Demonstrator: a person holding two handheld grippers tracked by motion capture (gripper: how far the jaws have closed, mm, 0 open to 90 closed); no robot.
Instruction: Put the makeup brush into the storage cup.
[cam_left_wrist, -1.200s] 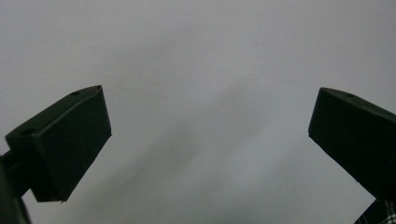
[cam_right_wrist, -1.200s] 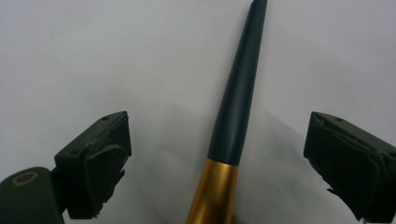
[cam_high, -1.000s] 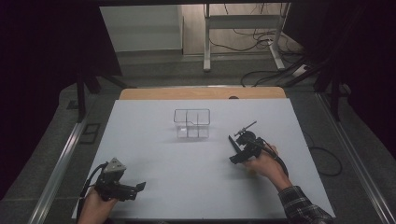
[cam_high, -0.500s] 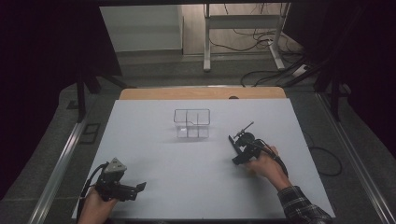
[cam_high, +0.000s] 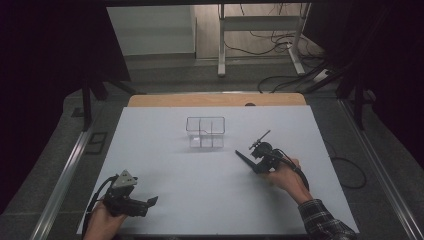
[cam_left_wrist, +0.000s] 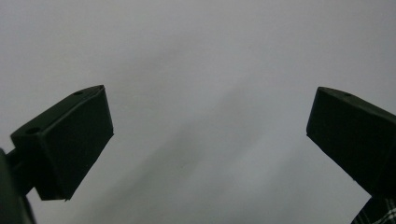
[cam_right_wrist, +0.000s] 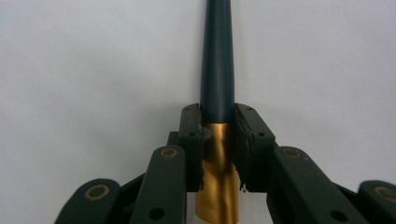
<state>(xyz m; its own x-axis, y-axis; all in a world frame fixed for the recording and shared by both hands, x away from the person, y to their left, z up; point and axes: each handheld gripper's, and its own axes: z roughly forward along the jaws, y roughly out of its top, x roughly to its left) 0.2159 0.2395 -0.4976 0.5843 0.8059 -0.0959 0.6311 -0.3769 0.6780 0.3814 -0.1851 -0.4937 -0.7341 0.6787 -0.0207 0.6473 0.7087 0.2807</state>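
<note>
- Little has moved since the earlier frames: the right gripper (cam_high: 252, 161) edges slightly nearer, and the left gripper (cam_high: 142, 202) stays at the near-left corner of the table (cam_high: 165, 150).
- Right jaws are clenched on a pen (cam_right_wrist: 218, 60) with a dark barrel and a gold end, pointing left over the sheet.
- Left jaws stand wide apart, grasping nothing.
- A clear tray (cam_high: 205, 132) sits mid-table, seemingly empty, though its clear walls make that hard to tell.
- Probably the pen belongs in the tray; that step is not yet done.
</note>
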